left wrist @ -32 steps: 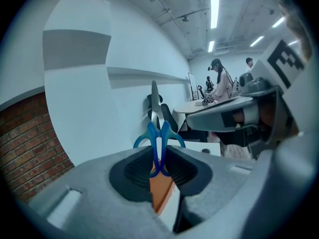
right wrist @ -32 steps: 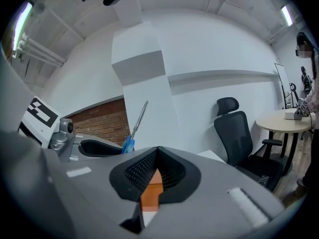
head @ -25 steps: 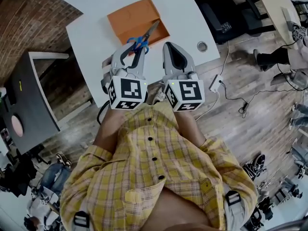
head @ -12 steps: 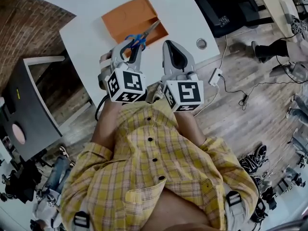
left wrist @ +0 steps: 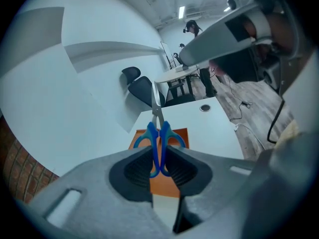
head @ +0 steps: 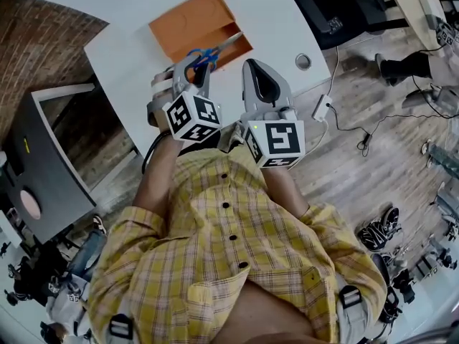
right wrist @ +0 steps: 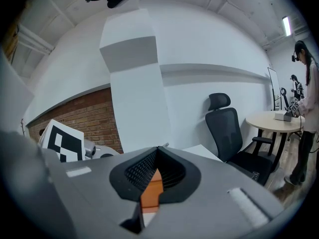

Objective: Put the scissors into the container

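Note:
Blue-handled scissors (head: 204, 56) hang over the near edge of the orange container (head: 192, 21), which sits on the white table (head: 129, 56). Their blades point away from me. My left gripper (head: 196, 66) is shut on the scissors' handles. In the left gripper view the scissors (left wrist: 159, 133) stand between the pads, blades up, with the orange container (left wrist: 180, 132) just behind and below them. My right gripper (head: 253, 69) hovers beside the left one at the table's near edge, shut with nothing in it. In the right gripper view its tips (right wrist: 157, 151) meet, and a slice of the orange container (right wrist: 151, 190) shows behind them.
A round cable grommet (head: 304, 61) sits in the table's right corner. Cables and a white plug block (head: 320, 109) lie on the wood floor to the right. A dark cabinet (head: 43, 170) stands at the left. Office chairs (left wrist: 143, 87), a round table (right wrist: 277, 119) and people are farther off.
My left gripper has sunk toward the container and rolled, carrying the scissors along. The right gripper has hardly shifted.

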`<state>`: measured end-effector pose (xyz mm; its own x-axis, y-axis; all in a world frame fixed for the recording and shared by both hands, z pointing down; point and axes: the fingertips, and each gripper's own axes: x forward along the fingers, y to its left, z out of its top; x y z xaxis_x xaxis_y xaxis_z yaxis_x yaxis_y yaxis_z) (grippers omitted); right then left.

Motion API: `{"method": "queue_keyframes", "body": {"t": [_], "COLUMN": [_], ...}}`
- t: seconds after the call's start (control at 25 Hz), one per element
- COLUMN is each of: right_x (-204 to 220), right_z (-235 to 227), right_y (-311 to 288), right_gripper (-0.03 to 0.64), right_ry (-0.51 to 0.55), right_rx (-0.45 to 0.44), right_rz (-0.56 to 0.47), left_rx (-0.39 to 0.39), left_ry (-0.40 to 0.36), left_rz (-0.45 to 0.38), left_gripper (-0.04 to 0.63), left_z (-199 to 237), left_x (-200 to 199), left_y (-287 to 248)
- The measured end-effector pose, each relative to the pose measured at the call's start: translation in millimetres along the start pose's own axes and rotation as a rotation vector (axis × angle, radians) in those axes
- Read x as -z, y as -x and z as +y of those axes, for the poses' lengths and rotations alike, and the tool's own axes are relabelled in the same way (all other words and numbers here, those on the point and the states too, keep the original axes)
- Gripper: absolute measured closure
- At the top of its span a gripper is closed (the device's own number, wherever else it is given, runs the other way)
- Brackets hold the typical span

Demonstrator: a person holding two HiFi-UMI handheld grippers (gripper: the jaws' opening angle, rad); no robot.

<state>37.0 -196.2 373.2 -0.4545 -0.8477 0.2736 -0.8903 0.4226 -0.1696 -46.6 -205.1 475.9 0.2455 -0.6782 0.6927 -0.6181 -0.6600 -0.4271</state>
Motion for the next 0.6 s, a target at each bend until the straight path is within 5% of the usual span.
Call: {"method": "queue_keyframes", "body": {"t": [0.6], "right_x": [10], "right_z": [-2], "right_y": [-20], "right_gripper": [0.611], "right_ry": [0.0], "right_rx": [0.008], "right_rz": [0.037], "left_rx": [0.087], "left_ry": [-0.059], "left_rz": [0.104], "left_gripper": [0.512], "left_z": [-6], "left_x": [27], "left_y": [-43]}}
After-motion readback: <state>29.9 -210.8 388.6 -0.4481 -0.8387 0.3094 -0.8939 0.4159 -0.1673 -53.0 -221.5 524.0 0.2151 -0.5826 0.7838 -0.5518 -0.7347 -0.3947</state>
